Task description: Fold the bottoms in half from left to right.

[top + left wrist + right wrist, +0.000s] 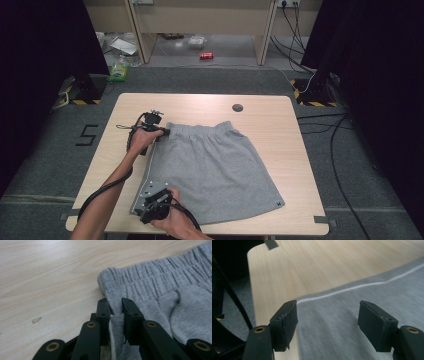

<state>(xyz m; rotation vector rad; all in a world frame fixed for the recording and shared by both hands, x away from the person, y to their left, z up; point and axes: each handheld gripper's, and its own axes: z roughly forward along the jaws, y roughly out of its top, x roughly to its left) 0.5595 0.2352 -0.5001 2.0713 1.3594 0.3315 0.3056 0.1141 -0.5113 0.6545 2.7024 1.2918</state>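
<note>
Left gripper view, tool [115, 305] pinching ribbed grey shorts [160, 290]

Plain heather-grey shorts [160, 305] with white piping along the side seam, pinched between black jaws of left gripper [115, 305]. Pale wood-grain table [317, 267] beyond black right gripper [327, 315]. Brass-coloured rivets on both.

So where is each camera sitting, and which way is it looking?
High view: above the person's side, looking forward and down on the table; both forearms, left gripper, right gripper.
Left gripper view: on the left gripper, looking along jaws pinching the grey shorts near the waistband.
Right gripper view: on the right gripper, open jaws over the shorts' hem corner.
Shared: the grey shorts and the wooden table.
</note>
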